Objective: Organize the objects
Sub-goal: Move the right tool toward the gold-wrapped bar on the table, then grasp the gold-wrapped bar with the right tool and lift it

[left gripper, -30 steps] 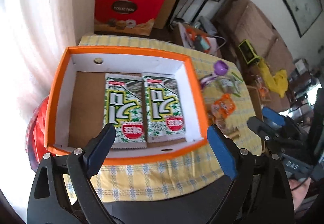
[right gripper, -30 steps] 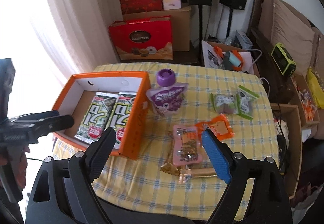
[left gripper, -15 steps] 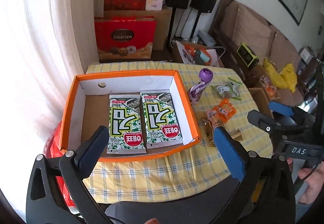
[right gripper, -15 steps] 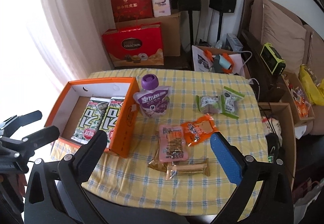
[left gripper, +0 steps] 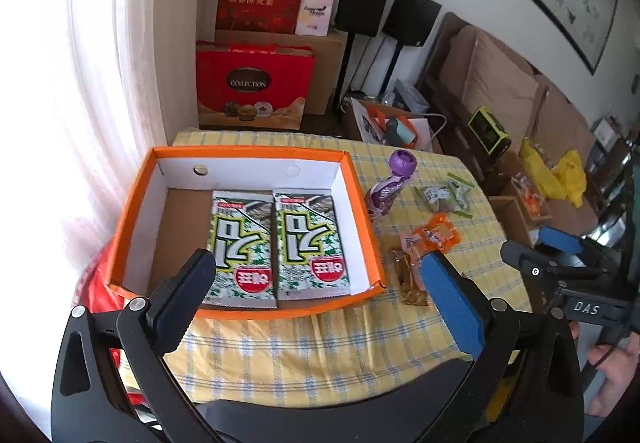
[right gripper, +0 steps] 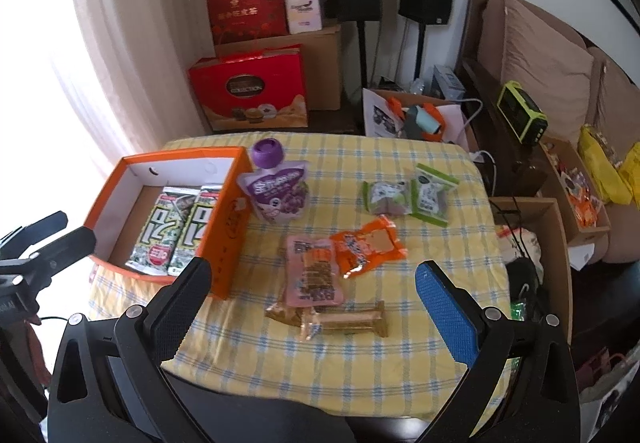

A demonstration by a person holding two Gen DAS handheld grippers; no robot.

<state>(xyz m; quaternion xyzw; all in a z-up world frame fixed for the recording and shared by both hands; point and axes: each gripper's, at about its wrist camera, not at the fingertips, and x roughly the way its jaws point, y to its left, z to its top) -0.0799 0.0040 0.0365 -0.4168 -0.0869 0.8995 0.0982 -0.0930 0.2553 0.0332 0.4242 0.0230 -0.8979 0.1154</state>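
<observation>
Looking it over, biggest stuff first:

bench [right gripper: 360,359]: yellow checked cloth, near edge bare and roomy right under both grippers.

orange box [left gripper: 362,203]: sits at the bench's left end by the curtain, open top; the left third of its floor is free cardboard.

seaweed packs [left gripper: 242,247]: two lying flat side by side against the box's right wall, long axis running front to back, red logos toward the camera.

purple pouch [right gripper: 276,195]: just beside the box's right wall, cap pointing to the far edge.

loose snacks: pink pack [right gripper: 314,271] overlapping an orange pack [right gripper: 368,245], gold bars [right gripper: 344,321] lying crosswise nearest the edge, two green packs [right gripper: 408,195] further back.

left gripper [left gripper: 316,297]: jaws just finished spreading, wide apart, nothing between them.

right gripper [right gripper: 314,301]: same deal, spread wide and empty, above the snacks.
</observation>
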